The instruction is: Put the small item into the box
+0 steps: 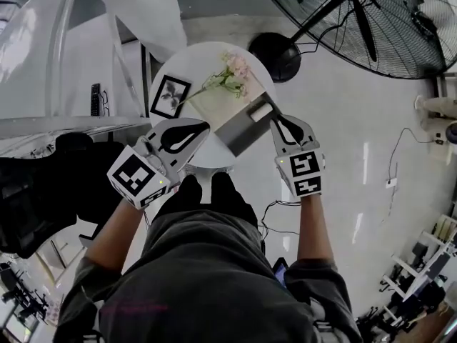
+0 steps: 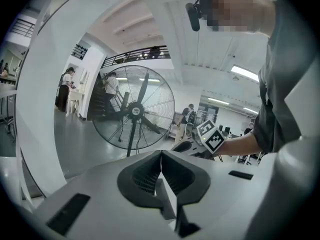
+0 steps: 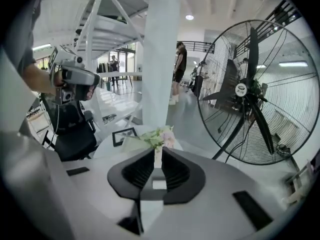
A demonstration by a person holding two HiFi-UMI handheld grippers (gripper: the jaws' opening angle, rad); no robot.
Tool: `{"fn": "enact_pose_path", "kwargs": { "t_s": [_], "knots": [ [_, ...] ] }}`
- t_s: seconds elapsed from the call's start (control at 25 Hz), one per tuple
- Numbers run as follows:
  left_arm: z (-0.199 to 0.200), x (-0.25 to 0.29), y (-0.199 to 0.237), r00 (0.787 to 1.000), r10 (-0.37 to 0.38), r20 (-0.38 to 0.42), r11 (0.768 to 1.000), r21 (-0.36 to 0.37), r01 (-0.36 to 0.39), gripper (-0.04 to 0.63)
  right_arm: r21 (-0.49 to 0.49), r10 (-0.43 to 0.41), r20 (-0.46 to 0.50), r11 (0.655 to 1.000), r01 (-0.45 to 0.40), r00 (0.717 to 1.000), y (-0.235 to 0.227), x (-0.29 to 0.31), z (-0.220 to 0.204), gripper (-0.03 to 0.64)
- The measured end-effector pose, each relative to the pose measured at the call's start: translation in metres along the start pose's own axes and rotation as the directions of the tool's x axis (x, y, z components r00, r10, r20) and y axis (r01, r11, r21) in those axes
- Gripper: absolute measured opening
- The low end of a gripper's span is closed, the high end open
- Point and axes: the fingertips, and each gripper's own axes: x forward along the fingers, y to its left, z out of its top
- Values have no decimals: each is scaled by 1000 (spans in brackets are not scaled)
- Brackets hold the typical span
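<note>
Fan point(image 1: 360, 9) label illegible, left tongs point(image 2: 161, 156) closed

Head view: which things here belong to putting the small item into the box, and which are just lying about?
Belong to the job: grey box; small white piece on it, probably the item.
Just lying about: picture frame; flowers; standing fan.
</note>
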Motion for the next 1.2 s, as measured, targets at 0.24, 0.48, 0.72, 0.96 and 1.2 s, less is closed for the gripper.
{"fn": "enact_pose_path", "kwargs": {
  "t_s": [0.24, 0.48, 0.72, 0.96, 1.2],
  "knots": [
    [16, -13, -9, 999, -44, 23, 998, 42, 43, 18, 7, -56, 78, 998, 55, 995, 16, -29, 26, 43],
    [29, -25, -14, 996, -83, 39, 994, 76, 80, 18, 37, -84, 161, 996, 79, 983, 36, -53, 51, 36],
    [41, -32, -18, 992, -116, 47, 989, 102, 111, 18, 50, -107, 227, 994, 98, 968, 51, -69, 76, 31],
    [49, -37, -21, 989, -135, 54, 985, 118, 128, 18, 74, -115, 272, 992, 98, 955, 64, -81, 90, 28],
    [52, -39, -27, 988, -144, 59, 982, 129, 135, 18, 84, -111, 286, 992, 90, 952, 72, -87, 90, 26]
  ]
}}
